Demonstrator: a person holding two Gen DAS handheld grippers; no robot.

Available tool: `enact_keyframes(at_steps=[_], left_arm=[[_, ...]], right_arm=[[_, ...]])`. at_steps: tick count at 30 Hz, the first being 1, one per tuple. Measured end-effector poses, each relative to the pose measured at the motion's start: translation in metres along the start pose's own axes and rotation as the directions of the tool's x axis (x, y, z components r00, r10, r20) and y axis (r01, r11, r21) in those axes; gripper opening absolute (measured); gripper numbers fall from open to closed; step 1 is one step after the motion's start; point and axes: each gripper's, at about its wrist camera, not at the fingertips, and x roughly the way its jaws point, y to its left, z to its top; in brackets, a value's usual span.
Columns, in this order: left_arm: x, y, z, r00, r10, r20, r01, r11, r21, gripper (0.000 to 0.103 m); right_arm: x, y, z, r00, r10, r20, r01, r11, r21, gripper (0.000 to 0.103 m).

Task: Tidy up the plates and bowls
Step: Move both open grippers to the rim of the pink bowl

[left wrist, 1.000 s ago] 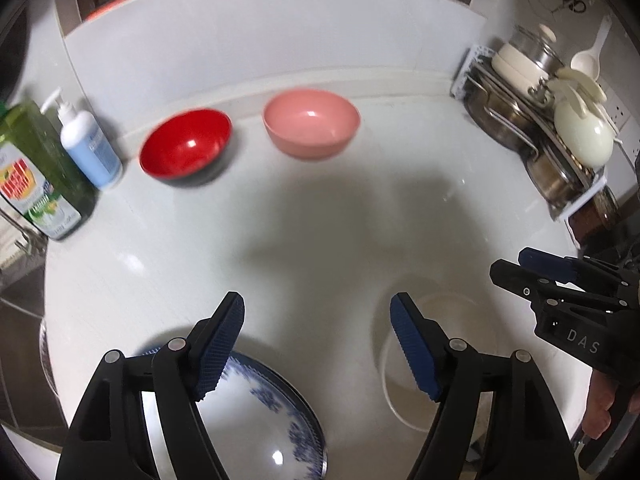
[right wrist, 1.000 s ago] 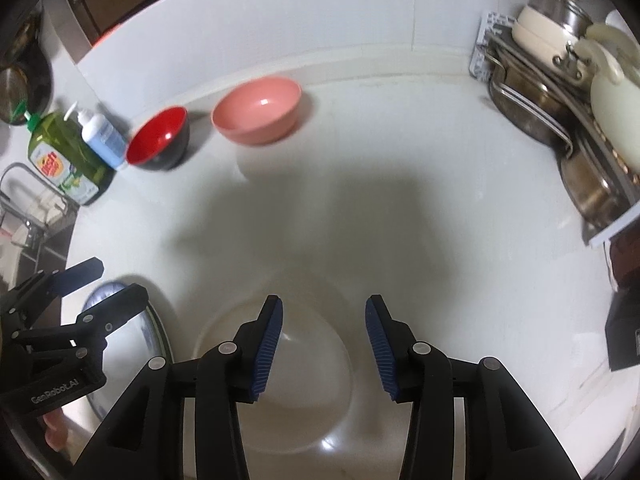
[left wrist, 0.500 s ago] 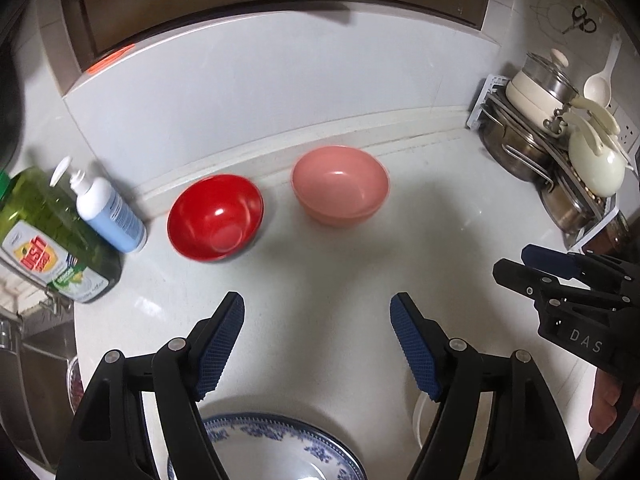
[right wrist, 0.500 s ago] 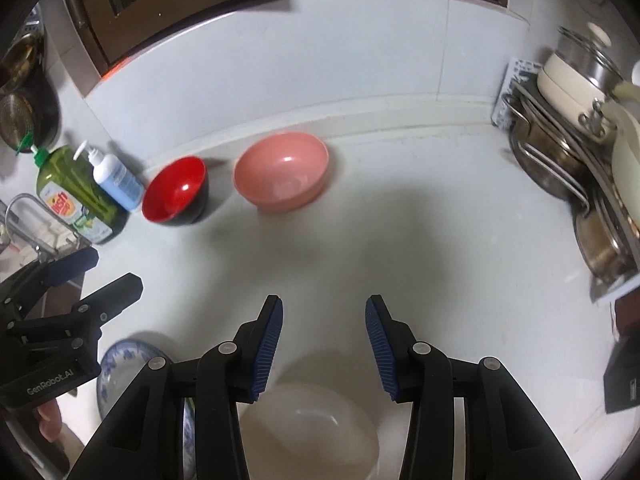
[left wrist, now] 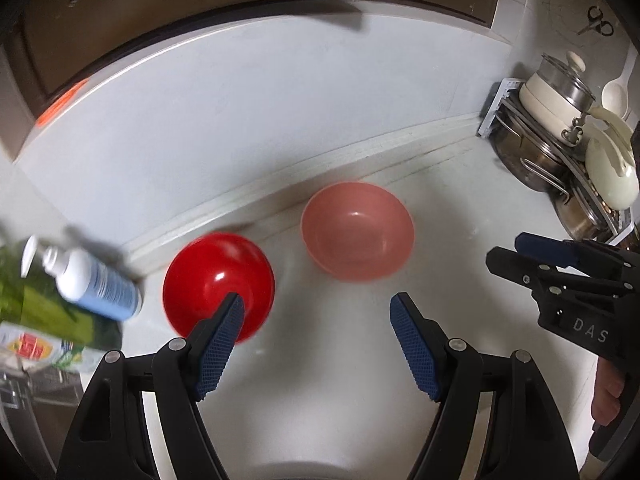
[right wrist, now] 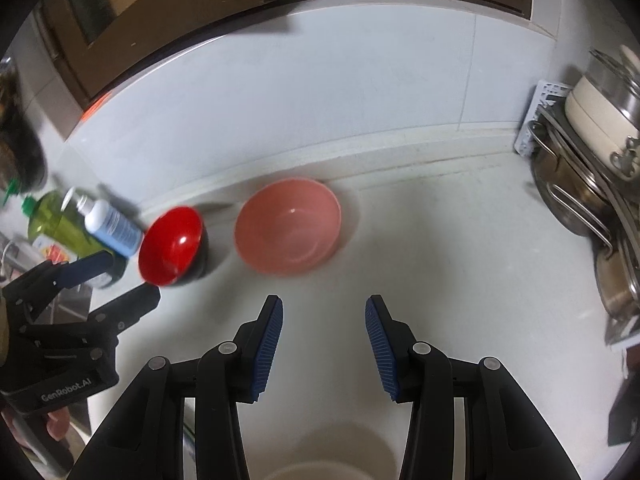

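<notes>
White countertop (right wrist: 460, 240), red bowl (left wrist: 218, 280) beside pink bowl (left wrist: 357, 237) near back wall. Left gripper (left wrist: 318, 344) and right gripper (right wrist: 324, 338) both released, empty. Risk: knocking soap bottle (left wrist: 94, 280) when reaching red bowl.

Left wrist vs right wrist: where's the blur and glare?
Left wrist: pump bottle and green detergent bottle smeared by motion, red bowl soft-edged with a specular dot. Right wrist: pink bowl slightly soft, pots stretched at the fisheye rim.
</notes>
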Motion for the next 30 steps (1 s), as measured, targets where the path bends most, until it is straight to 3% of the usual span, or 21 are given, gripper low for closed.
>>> enact_keyframes(at_steps=[5, 13, 27, 30], left_arm=[[0.021, 0.007, 0.02, 1.0, 0.025, 0.001, -0.025, 1.0, 0.017, 0.075], [0.071, 0.017, 0.043, 1.0, -0.005, -0.029, 0.005, 1.0, 0.016, 0.074], [0.14, 0.021, 0.053, 0.989, -0.011, -0.147, 0.014, 1.0, 0.018, 0.058], [0.148, 0.022, 0.054, 0.987, -0.011, -0.163, 0.014, 1.0, 0.015, 0.055]], right_arm=[[0.022, -0.002, 0.022, 1.0, -0.004, -0.007, 0.005, 0.999, 0.037, 0.044], [0.059, -0.006, 0.039, 0.999, -0.013, -0.046, 0.017, 0.997, 0.072, 0.044], [0.124, -0.016, 0.046, 0.989, -0.014, -0.148, 0.034, 0.99, 0.137, 0.044], [0.132, -0.016, 0.046, 0.986, -0.013, -0.165, 0.036, 0.989, 0.141, 0.038]])
